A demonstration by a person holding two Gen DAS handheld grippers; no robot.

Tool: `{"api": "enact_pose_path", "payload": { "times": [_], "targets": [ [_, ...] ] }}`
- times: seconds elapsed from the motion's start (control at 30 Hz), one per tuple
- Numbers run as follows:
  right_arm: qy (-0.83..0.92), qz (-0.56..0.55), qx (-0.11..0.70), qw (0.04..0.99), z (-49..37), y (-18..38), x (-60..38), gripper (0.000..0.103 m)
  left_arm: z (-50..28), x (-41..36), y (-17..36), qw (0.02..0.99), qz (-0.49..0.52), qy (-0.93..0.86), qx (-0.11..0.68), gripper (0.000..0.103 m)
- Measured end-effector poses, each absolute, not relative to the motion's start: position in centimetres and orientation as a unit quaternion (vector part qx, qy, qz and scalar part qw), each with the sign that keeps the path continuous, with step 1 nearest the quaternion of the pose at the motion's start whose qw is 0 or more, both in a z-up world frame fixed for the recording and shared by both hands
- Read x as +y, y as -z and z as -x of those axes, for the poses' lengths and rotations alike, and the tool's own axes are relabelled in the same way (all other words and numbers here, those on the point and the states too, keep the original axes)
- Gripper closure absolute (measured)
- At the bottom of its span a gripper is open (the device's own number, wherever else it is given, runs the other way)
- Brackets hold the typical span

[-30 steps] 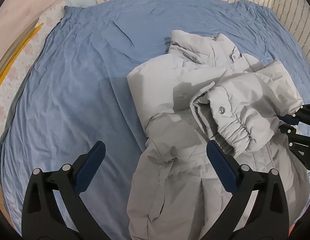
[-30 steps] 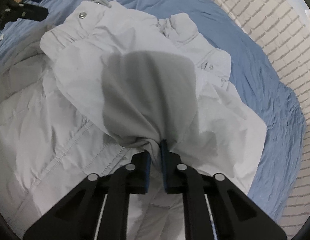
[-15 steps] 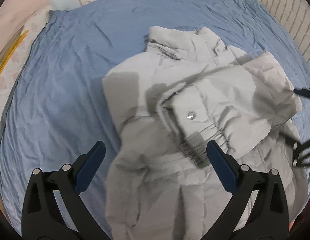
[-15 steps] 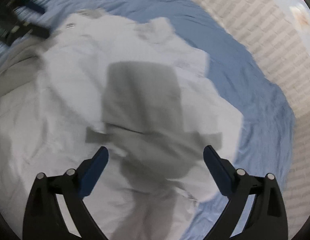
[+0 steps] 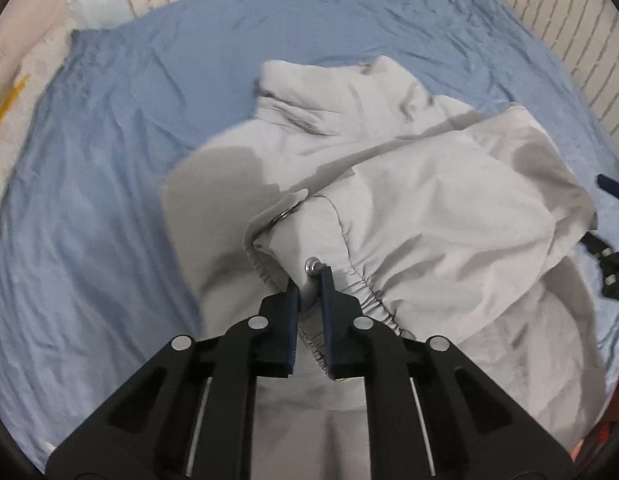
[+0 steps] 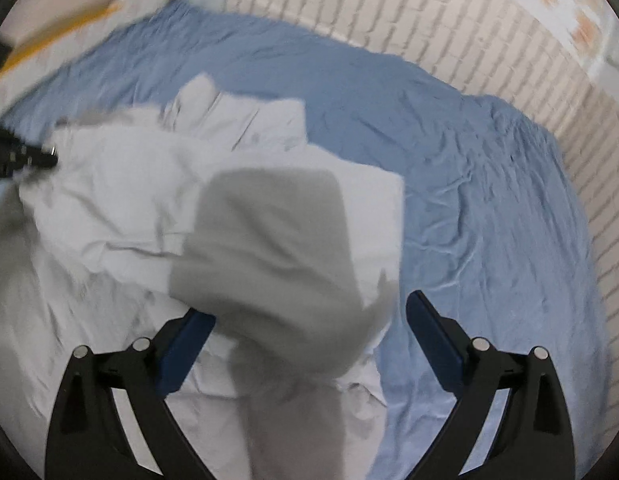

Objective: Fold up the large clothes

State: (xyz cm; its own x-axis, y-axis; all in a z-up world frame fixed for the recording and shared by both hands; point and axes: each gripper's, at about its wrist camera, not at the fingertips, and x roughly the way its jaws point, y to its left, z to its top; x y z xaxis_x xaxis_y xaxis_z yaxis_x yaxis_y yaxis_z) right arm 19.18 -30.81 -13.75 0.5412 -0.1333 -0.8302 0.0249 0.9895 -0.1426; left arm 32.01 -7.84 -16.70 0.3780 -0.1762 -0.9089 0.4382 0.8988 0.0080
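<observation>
Left gripper [image 5: 309, 292]: clenched on the elastic cuff [image 5: 349, 280] of the jacket's sleeve [image 5: 429, 220], pads pinching the fabric just beside a metal snap [image 5: 310, 266].

Right gripper [image 6: 309, 344]: released, jaws spread wide, nothing between them; it hovers over the jacket's right side, casting a shadow on the cloth.

Jacket [image 5: 309, 120]: pale grey, padded, lying on the bed [image 5: 109, 160], collar toward the brick wall [image 6: 429, 40]. One sleeve is laid across the chest, cuff near the left edge of the body. Blue sheet shows all round it.

Step in hand, as judged: placing the sleeve across the body before folding the sides in.

Handling notes:
- Keep the pinch on the elastic rather than the snap; the hard stud may slip from the pads.
- Draw the cuff level and low so the padded sleeve lies flat, not bunched.
- Padded cloth springs back; the free right gripper could press the fold line at the shoulder.
- Let go only once the sleeve rests within the body's outline.
</observation>
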Motion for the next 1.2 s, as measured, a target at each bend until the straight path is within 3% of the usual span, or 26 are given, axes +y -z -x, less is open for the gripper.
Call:
{"api": "enact_pose_path", "payload": {
  "times": [0.13,0.47,0.5,0.57,0.6,0.63,0.77,0.9,0.97,1.0,1.03,1.2],
  "targets": [
    [0.029,0.027,0.485,0.873,-19.6,14.6,-30.5,0.007,-32.2,-7.0,17.3,0.823,-0.140,0.168,0.524,0.094],
    [0.034,0.085,0.518,0.850,-17.3,16.6,-29.9,0.007,-34.3,-4.2,18.6,0.826,-0.172,0.095,0.528,0.093],
    [0.038,0.072,0.516,0.852,-16.9,16.3,-30.6,0.007,-34.0,-3.7,18.4,0.828,-0.165,0.093,0.528,0.090],
    [0.048,0.029,0.504,0.862,-16.3,15.6,-32.2,0.007,-32.9,-2.5,17.3,0.837,-0.136,0.100,0.521,0.070],
    [0.052,0.013,0.500,0.865,-16.2,15.3,-32.9,0.006,-32.6,-2.1,16.6,0.843,-0.125,0.098,0.514,0.044],
    [0.060,-0.016,0.492,0.868,-16.2,15.0,-33.8,0.004,-32.1,-1.6,15.8,0.853,-0.111,0.092,0.502,0.030],
    [0.096,-0.096,0.473,0.870,-16.9,15.1,-35.9,0.004,-31.0,-2.8,13.5,0.862,-0.061,0.112,0.490,0.019],
    [0.095,-0.164,0.459,0.868,-18.4,16.0,-35.5,0.006,-30.4,-6.7,14.4,0.849,-0.074,0.135,0.506,0.022],
    [0.080,-0.156,0.464,0.868,-19.2,16.9,-33.7,0.028,-30.3,-9.0,15.7,0.840,-0.102,0.134,0.515,0.044],
    [0.066,-0.154,0.472,0.866,-19.8,17.4,-32.9,0.060,-30.2,-9.8,16.7,0.832,-0.112,0.132,0.527,0.064],
    [0.044,-0.158,0.489,0.857,-20.4,18.4,-31.9,0.073,-30.5,-10.5,17.6,0.825,-0.123,0.127,0.537,0.069],
    [0.027,-0.113,0.527,0.842,-22.6,21.1,-28.5,0.077,-31.5,-10.9,20.3,0.813,-0.164,0.102,0.549,0.069]
  ]
}}
